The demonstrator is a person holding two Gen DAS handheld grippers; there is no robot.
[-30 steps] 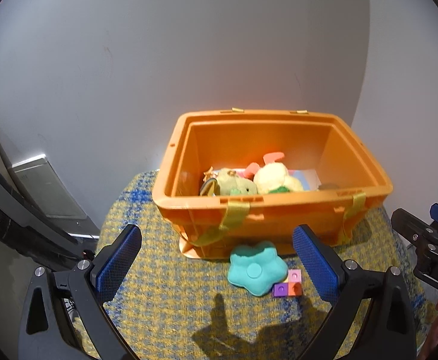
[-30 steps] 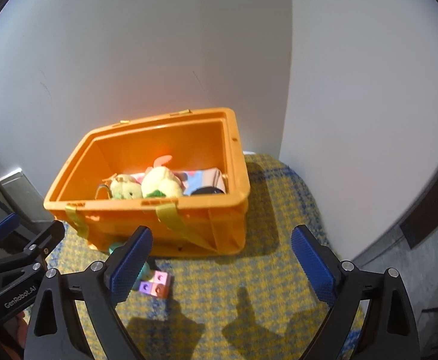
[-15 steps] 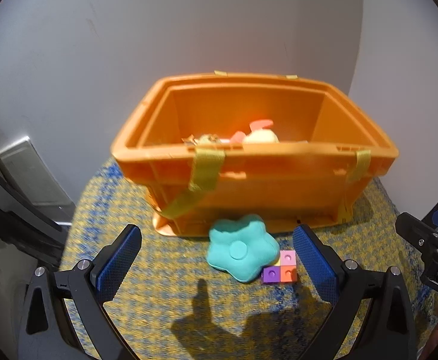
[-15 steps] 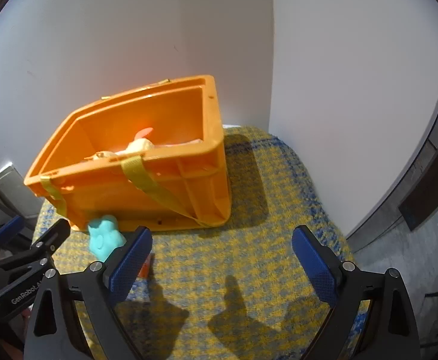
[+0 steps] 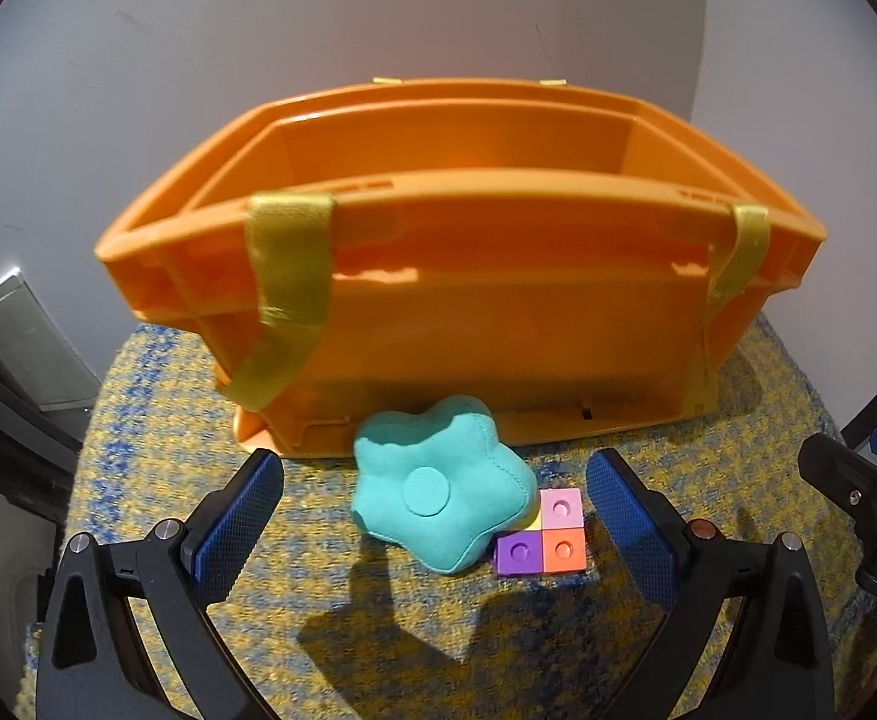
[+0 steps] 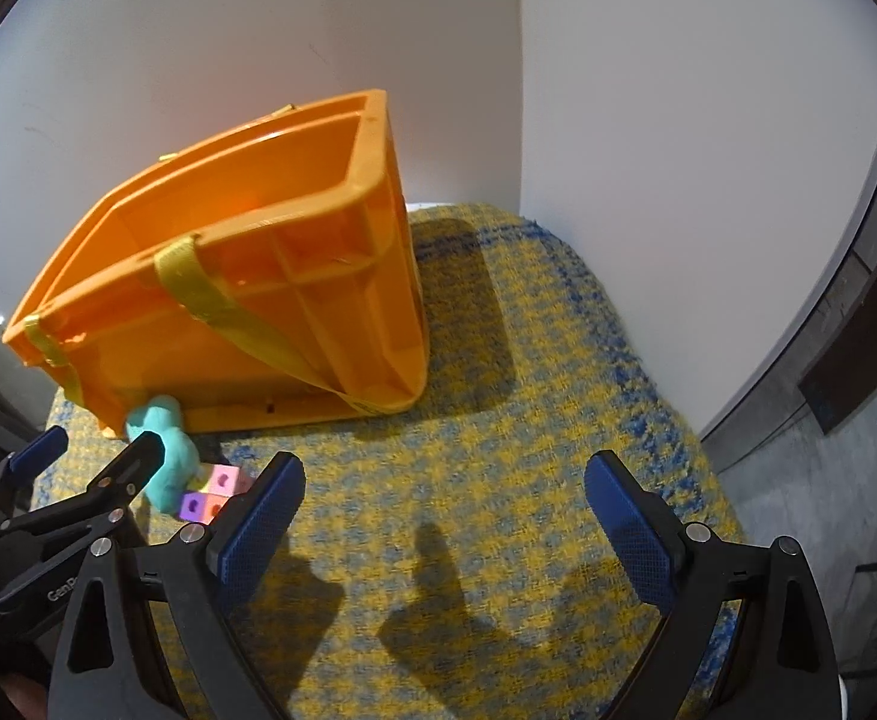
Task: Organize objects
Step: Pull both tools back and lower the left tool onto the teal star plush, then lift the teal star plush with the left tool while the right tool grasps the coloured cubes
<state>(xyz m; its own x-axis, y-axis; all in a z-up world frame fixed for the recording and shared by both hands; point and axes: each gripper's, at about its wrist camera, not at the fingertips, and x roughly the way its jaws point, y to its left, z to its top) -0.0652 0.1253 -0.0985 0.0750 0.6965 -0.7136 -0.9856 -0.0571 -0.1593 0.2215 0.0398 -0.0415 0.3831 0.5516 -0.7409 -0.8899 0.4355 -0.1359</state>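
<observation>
An orange bin [image 5: 498,324] with yellow straps stands on a yellow and blue woven cloth [image 5: 378,630]; its inside is hidden from here. A teal star-shaped plush [image 5: 438,498] lies in front of it, touching a block of pink, purple and orange cubes [image 5: 543,534]. My left gripper [image 5: 435,516] is open, low over the cloth, with the plush and cubes between its fingers. My right gripper [image 6: 444,516] is open and empty over bare cloth, right of the bin [image 6: 246,300]. The plush [image 6: 165,450] and cubes [image 6: 213,495] show at its left.
White walls form a corner behind and to the right of the bin. The cloth's edge drops off at the right to a grey floor [image 6: 846,480]. A grey panel [image 5: 12,348] stands at the left. The left gripper's body [image 6: 78,510] shows in the right wrist view.
Both grippers have dropped lower and come closer to the bin. The left gripper now brackets the plush and cubes. The toys inside the bin have passed out of sight behind its wall.
</observation>
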